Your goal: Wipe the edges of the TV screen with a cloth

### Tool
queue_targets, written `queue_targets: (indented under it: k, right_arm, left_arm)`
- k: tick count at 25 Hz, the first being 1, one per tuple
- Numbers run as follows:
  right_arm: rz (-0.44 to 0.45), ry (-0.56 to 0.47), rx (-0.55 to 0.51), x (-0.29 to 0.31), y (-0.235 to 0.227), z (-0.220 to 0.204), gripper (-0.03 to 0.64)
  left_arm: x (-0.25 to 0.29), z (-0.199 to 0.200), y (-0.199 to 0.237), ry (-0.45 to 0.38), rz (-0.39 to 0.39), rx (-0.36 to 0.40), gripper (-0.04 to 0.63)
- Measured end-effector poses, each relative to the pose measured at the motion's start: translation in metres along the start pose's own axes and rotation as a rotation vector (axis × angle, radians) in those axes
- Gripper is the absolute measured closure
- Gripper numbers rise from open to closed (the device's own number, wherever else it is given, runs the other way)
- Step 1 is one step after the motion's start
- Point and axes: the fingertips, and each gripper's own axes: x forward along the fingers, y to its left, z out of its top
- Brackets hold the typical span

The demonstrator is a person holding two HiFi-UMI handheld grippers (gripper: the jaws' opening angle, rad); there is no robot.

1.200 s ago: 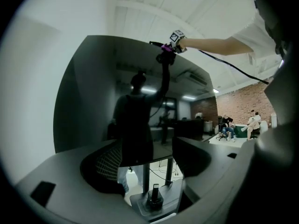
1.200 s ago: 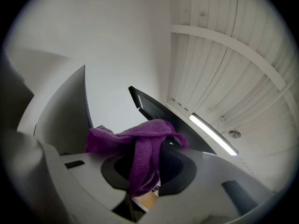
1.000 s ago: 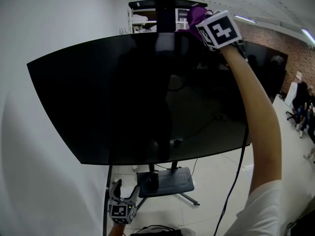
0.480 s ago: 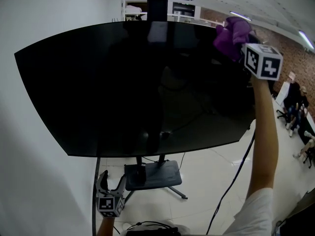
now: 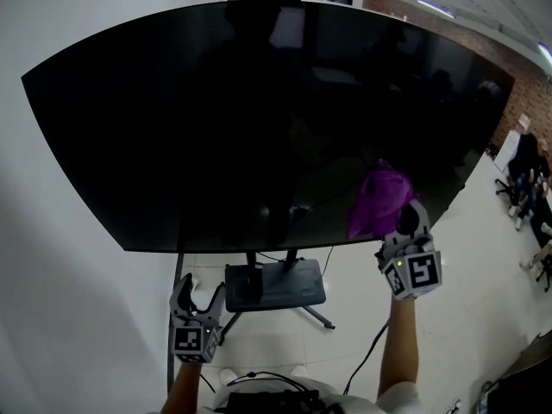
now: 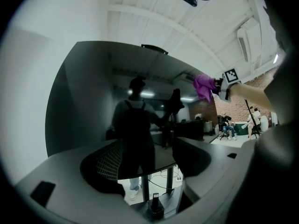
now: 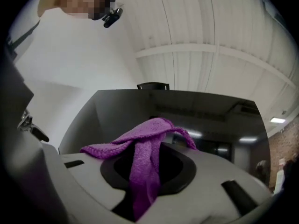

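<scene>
The large black TV screen (image 5: 259, 119) fills the upper head view; its bottom edge runs just above both grippers. A purple cloth (image 5: 378, 201) lies against the screen's lower right part, near the bottom edge, with my right gripper (image 5: 398, 224) shut on it from below. In the right gripper view the cloth (image 7: 142, 148) drapes over and between the jaws, with the screen (image 7: 196, 111) behind. My left gripper (image 5: 198, 293) hangs below the screen's lower left edge, open and holding nothing. The left gripper view looks through the spread jaws at the screen (image 6: 93, 97) and the distant cloth (image 6: 203, 86).
The TV stands on a dark pedestal base (image 5: 276, 285) on a pale tiled floor, with a black cable (image 5: 373, 352) trailing near my right arm. A white wall (image 5: 52, 300) is to the left. Seated people (image 5: 528, 184) are far right by a brick wall.
My right gripper carried the cloth from the screen's top edge to the top right corner, then down to the lower right. The left gripper stayed low and open.
</scene>
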Motion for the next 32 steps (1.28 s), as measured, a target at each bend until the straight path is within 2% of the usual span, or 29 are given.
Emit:
queue_targets:
  k: [3,6,9,11,14,17,25,28,32]
  right_arm:
    - [-0.004,0.039,0.049,-0.03,0.048,-0.053,0.526]
    - [0.006,0.112,0.11,-0.054,0.1,-0.105,0.526]
    - [0.006,0.191,0.222,-0.075,0.141,-0.15,0.528]
    - [0.012,0.231,0.252,-0.084,0.16,-0.17,0.529]
    - [0.005,0.267,0.308,-0.087,0.179,-0.176,0.531]
    - [-0.006,0.274,0.337,-0.088,0.185,-0.183,0.532]
    - [0.015,0.27,0.339,-0.076,0.195,-0.169,0.532]
    - [0.012,0.299,0.325,-0.077,0.198,-0.175,0.532]
    - [0.007,0.268,0.334,-0.074,0.201,-0.171,0.532]
  left_arm:
    - [0.004,0.013,-0.005,-0.015,0.005,-0.017,0.273]
    - [0.002,-0.002,-0.001,-0.024,0.008,0.033,0.273]
    - [0.002,-0.01,-0.003,-0.028,0.012,0.034,0.274]
    - [0.002,-0.01,-0.004,-0.027,0.015,0.019,0.273]
    - [0.0,-0.003,-0.007,-0.008,0.021,-0.029,0.274]
    - [-0.003,-0.007,-0.004,0.0,0.024,-0.044,0.275]
    - [-0.003,-0.006,-0.006,-0.006,-0.012,-0.03,0.275]
    - [-0.006,-0.007,-0.003,-0.006,-0.009,-0.036,0.275]
    - [-0.012,-0.009,0.003,0.004,-0.002,-0.043,0.275]
